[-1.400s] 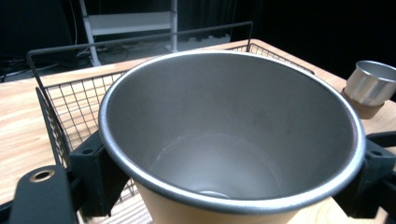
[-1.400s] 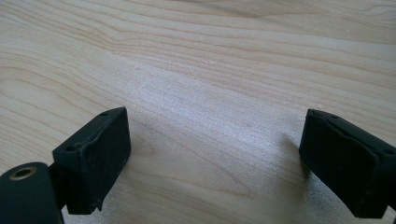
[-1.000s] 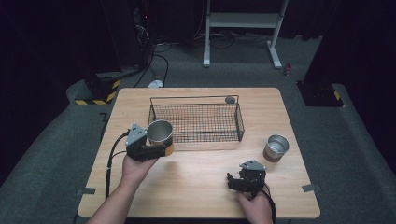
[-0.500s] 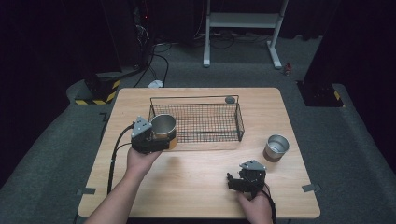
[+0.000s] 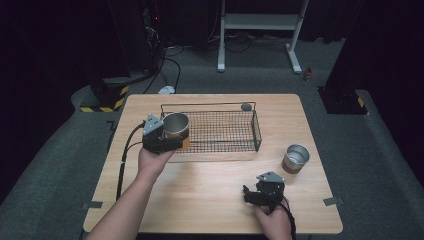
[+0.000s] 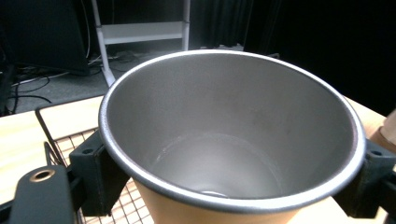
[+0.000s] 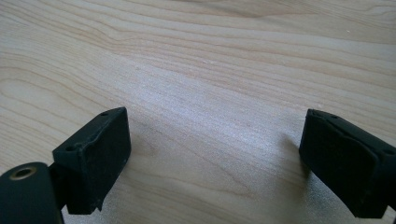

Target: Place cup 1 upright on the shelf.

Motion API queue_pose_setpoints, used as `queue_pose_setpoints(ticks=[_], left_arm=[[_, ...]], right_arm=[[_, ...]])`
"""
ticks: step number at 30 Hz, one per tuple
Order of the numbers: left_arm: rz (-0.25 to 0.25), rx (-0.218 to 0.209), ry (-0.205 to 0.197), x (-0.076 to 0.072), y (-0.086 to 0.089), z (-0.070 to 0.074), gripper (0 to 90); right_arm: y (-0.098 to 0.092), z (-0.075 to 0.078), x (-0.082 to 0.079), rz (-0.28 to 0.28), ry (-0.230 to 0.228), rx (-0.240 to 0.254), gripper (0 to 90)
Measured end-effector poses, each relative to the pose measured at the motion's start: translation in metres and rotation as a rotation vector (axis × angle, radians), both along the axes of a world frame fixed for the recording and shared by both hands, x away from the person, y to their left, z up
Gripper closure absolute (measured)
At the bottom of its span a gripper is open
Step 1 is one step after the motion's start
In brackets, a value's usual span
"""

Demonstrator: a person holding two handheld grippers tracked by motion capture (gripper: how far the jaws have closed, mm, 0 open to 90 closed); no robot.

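So the left gripper (image 5: 172, 139) is clamped on the steel cup (image 5: 175, 125) right at the wire basket's (image 5: 257, 131) left end, next it lowers it in gently, while the right gripper (image 5: 248, 194) rests wide open.

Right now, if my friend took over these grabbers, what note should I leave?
Left gripper: shut on a metal cup, held upright at the left end of the wire basket; whether it is inside or just outside that end is hard to tell.
Right gripper: open, nothing between its jaws, low over the bare wooden table.
A second cup stands on the table, right of the basket.
A small grey round thing sits at the basket's far rim.
Done: first cup picked up.
Left, probably: set it in the basket, then fetch the other cup.
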State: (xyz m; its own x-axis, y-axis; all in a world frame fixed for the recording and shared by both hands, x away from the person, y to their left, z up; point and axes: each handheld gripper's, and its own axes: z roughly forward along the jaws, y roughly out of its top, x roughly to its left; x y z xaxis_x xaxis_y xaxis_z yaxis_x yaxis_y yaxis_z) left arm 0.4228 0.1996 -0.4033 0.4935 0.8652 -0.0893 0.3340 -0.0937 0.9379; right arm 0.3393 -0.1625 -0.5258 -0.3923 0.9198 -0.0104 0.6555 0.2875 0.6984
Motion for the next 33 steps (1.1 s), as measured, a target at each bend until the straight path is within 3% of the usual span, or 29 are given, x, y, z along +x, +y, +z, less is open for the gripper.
queue_pose_setpoints(ticks=[4,11,15,20,33], left_arm=[[0.014,-0.014,-0.003,0.006,0.002,0.001,14.2],[0.024,0.011,0.02,0.021,-0.003,0.0,14.2],[0.03,0.003,0.022,0.027,-0.005,0.0,14.3],[0.034,0.034,0.02,0.036,-0.011,0.001,14.2],[0.058,0.044,0.053,0.053,-0.018,-0.01,14.2]], right_arm=[[0.0,0.0,0.0,0.0,0.0,0.0,9.0],[0.0,0.0,0.0,0.002,0.0,-0.002,9.0],[0.0,0.0,0.0,0.002,0.0,-0.002,9.0],[0.0,0.0,0.0,0.002,0.0,-0.002,9.0],[0.0,0.0,0.0,0.002,0.0,-0.002,9.0]])
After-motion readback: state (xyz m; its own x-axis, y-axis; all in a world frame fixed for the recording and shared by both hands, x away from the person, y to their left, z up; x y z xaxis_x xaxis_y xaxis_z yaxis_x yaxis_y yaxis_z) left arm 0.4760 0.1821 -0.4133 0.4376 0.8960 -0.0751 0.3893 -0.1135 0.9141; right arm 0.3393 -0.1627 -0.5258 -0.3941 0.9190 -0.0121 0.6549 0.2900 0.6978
